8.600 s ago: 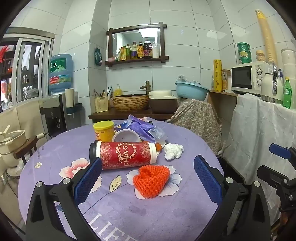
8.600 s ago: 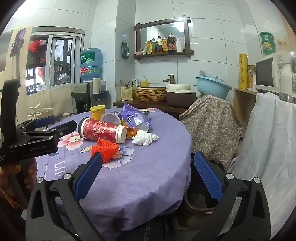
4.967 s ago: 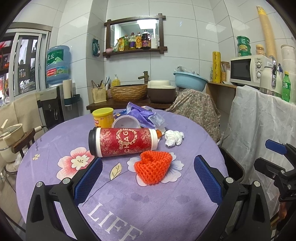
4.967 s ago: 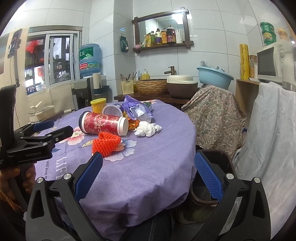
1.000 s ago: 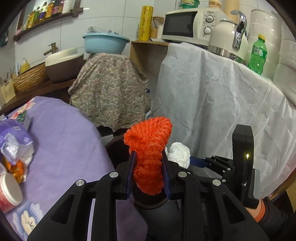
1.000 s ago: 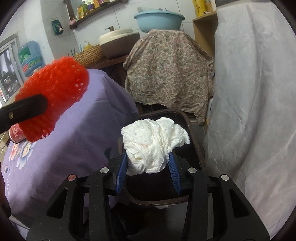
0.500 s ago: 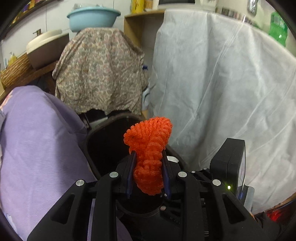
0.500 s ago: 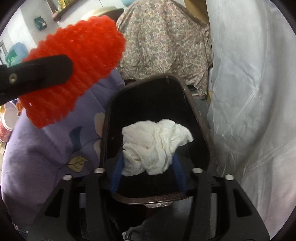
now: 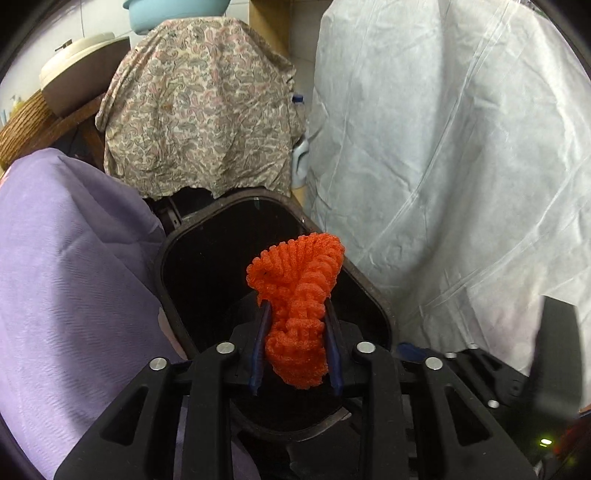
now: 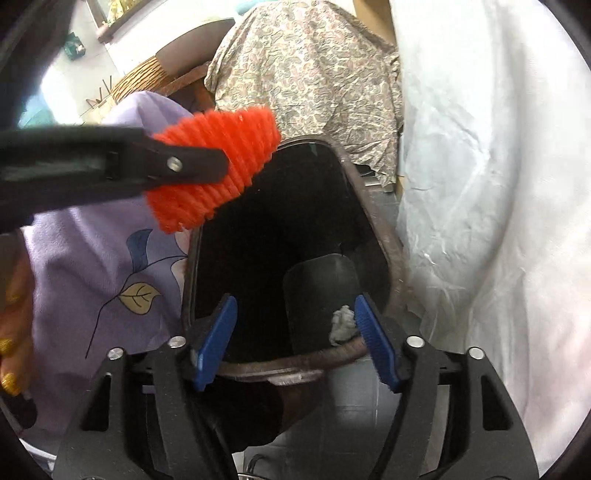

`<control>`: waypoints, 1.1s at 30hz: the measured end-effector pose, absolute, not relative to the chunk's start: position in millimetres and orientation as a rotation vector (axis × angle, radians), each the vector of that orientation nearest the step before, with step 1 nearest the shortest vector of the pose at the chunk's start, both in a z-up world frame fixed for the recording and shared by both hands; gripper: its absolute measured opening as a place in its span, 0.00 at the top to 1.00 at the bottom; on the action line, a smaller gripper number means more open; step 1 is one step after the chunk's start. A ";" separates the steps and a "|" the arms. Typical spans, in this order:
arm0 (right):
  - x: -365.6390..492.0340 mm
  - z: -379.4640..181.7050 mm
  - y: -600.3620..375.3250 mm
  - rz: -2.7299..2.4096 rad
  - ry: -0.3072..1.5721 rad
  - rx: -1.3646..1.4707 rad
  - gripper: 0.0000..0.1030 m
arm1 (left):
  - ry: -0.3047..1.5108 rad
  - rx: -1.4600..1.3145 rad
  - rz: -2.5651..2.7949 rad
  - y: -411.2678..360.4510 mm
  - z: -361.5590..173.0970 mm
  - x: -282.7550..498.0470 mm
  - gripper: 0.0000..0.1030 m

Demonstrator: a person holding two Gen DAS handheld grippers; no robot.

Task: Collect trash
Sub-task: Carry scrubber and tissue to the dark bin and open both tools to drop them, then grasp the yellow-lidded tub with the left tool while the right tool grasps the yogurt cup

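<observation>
Purple floral tablecloth (image 10: 92,258) hangs beside a dark trash bin (image 10: 376,229), with white sheeting (image 9: 461,147) draped on the other side. Both grippers tilt steeply down over the bin's mouth. The left gripper (image 9: 295,325) pinches the orange foam net (image 9: 297,295) while its jaws begin to part. The right gripper (image 10: 291,336) is spreading wide and empty — a crumpled white tissue (image 10: 341,323) lies inside the bin. The bin's depths are too dark to read.

Purple tablecloth (image 9: 66,266) with leaf print at left; paisley cloth (image 9: 199,110) draped behind; white sheet (image 9: 461,147) hanging at right; wicker basket (image 9: 22,129) and blue basin (image 9: 177,14) beyond.
</observation>
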State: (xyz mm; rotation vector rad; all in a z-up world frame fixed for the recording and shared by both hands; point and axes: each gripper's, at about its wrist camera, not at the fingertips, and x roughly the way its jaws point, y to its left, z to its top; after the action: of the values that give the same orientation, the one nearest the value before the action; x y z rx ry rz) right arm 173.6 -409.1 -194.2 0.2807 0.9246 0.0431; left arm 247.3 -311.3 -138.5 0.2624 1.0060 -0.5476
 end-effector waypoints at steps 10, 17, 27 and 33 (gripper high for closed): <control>148.6 -189.9 -414.6 0.025 0.909 0.323 0.25 | 0.985 0.256 -0.557 -309.8 -132.2 241.1 0.31; 142.1 -178.4 -410.3 0.017 0.882 0.317 0.19 | 0.935 0.230 -0.583 -303.5 -110.2 230.0 0.26; 135.5 -145.3 -392.2 0.044 0.819 0.303 0.16 | 0.801 0.175 -0.620 -263.8 -55.0 192.8 0.19; 135.8 -119.8 -371.3 0.085 0.783 0.263 0.16 | 0.710 0.196 -0.610 -227.2 -27.3 167.0 0.14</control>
State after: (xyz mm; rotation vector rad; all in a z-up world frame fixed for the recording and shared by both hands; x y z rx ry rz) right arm 135.8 -371.3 -119.8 0.2629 0.7827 0.0854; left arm 167.0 -227.2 -27.3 0.1961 0.7098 -0.6100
